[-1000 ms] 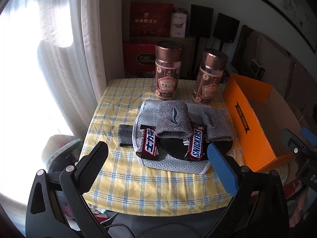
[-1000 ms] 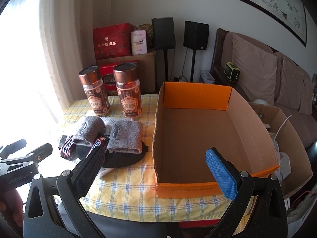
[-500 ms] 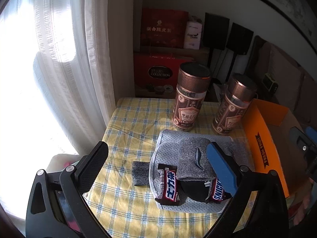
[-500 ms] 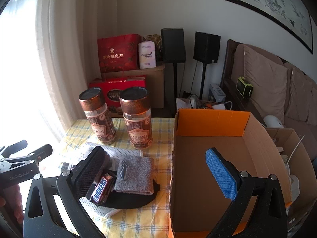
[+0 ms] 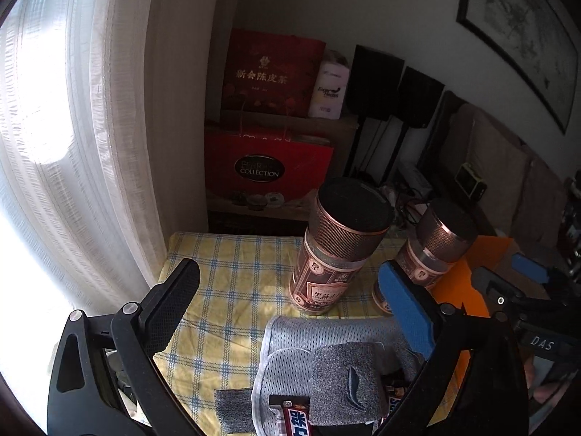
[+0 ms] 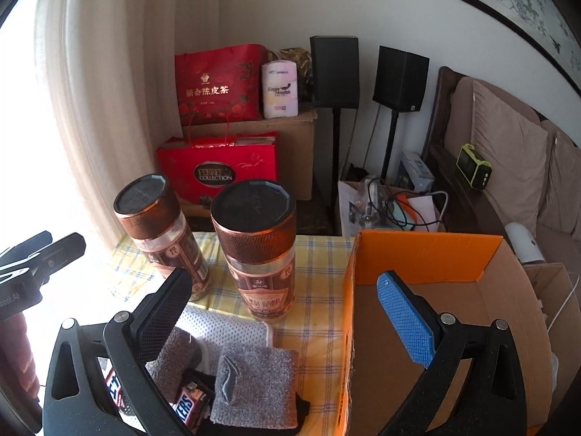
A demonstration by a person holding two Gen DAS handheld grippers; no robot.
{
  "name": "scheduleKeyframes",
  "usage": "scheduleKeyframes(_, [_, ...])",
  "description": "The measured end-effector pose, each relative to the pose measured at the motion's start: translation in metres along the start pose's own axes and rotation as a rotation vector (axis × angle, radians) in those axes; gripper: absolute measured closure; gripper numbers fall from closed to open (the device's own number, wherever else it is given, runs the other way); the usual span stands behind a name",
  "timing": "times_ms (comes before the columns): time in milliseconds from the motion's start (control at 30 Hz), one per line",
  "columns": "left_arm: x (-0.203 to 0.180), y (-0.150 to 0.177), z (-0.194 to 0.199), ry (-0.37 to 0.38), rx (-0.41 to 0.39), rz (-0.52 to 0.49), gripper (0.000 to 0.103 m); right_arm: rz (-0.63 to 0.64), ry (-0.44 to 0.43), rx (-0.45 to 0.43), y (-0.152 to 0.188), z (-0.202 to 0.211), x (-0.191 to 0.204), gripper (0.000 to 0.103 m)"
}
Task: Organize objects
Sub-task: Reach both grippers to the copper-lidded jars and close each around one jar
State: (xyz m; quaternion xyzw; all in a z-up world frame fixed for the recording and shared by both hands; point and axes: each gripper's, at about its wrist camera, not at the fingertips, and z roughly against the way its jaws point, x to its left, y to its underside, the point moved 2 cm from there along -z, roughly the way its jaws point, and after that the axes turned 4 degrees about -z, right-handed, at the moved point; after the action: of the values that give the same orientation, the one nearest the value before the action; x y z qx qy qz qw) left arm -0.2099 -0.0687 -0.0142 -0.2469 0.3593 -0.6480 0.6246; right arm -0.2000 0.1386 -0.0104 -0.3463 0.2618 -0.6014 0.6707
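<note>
Two copper-lidded jars stand at the back of the yellow checked table: the left jar and the right jar. In front lie grey wristbands, Snickers bars and black cloth on a white mesh cloth. An open orange cardboard box stands to the right. My left gripper is open and empty, facing the left jar. My right gripper is open and empty, facing the right jar and the box's left wall.
White curtains hang at the left. Behind the table stand red gift boxes on cartons and two black speakers. A sofa with cushions lies at the right, past the box.
Both grippers have moved forward over the table toward the jars. The pile of wristbands and bars has slid to the bottom of both views. Both stay open.
</note>
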Motion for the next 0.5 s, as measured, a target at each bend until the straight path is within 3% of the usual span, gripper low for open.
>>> scheduleKeyframes(233, [-0.019, -0.011, -0.020, 0.037, -0.046, -0.059, 0.004, 0.032, 0.003, 0.015, -0.011, -0.022, 0.008, 0.000])
scheduleKeyframes(500, [-0.029, -0.025, -0.044, 0.017, -0.032, -0.104, 0.004, 0.096, 0.031, 0.028, -0.016, -0.039, 0.014, 0.000])
